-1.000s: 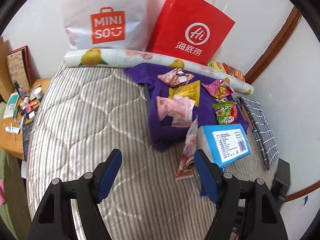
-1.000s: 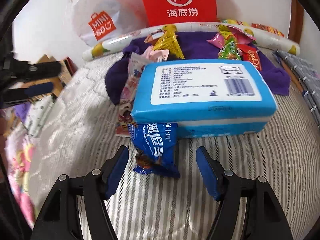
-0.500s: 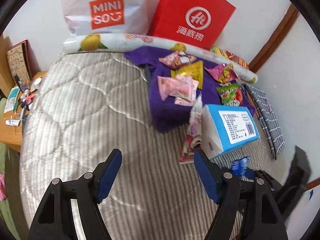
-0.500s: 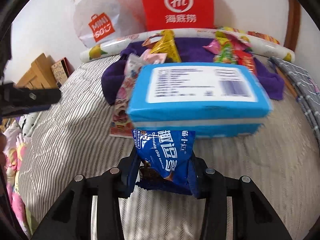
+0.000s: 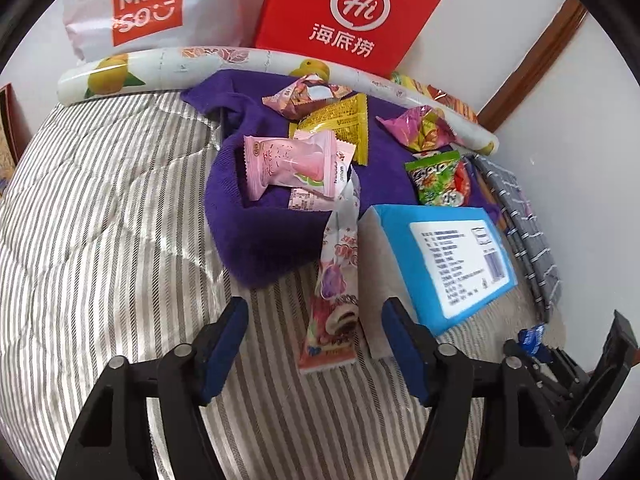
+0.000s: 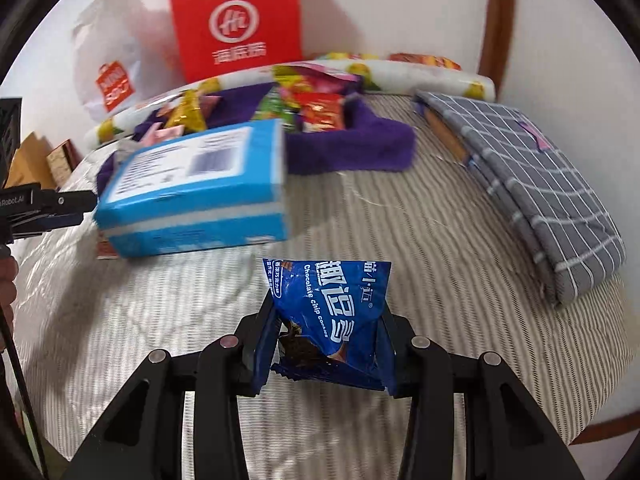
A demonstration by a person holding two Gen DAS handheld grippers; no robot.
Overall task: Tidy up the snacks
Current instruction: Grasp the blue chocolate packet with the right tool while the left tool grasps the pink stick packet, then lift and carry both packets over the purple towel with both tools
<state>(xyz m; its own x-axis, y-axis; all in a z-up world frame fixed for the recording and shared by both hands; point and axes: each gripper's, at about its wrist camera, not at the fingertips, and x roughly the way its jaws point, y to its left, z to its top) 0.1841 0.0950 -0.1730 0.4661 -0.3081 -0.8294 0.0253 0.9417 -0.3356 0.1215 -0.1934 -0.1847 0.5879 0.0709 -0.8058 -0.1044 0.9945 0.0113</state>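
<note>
My left gripper (image 5: 315, 312) hangs low over the striped mattress. Its jaws are closing, and the near end of a long pink snack wrapper (image 5: 336, 292) lies between them, untouched by the pads. Behind it, several snack packets lie on a purple cloth (image 5: 260, 232), among them a pink peach one (image 5: 288, 164) and a yellow one (image 5: 344, 124). My right gripper (image 6: 326, 320) is shut on a blue chocolate chip cookie packet (image 6: 328, 304), held above the bed to the right of a blue box (image 6: 200, 184).
A red paper bag (image 5: 352, 12) and a white MINISO bag (image 5: 140, 4) lean on the back wall behind a rolled fruit-print mat (image 5: 160, 68). A grey checked folded cloth (image 6: 532, 172) lies along the bed's right edge. The striped mattress (image 5: 100, 220) spreads out to the left.
My right gripper shut on the blue cookie packet, lifted it and carried it right, away from the blue box. My left gripper came forward and down over the long pink wrapper, jaws narrower.
</note>
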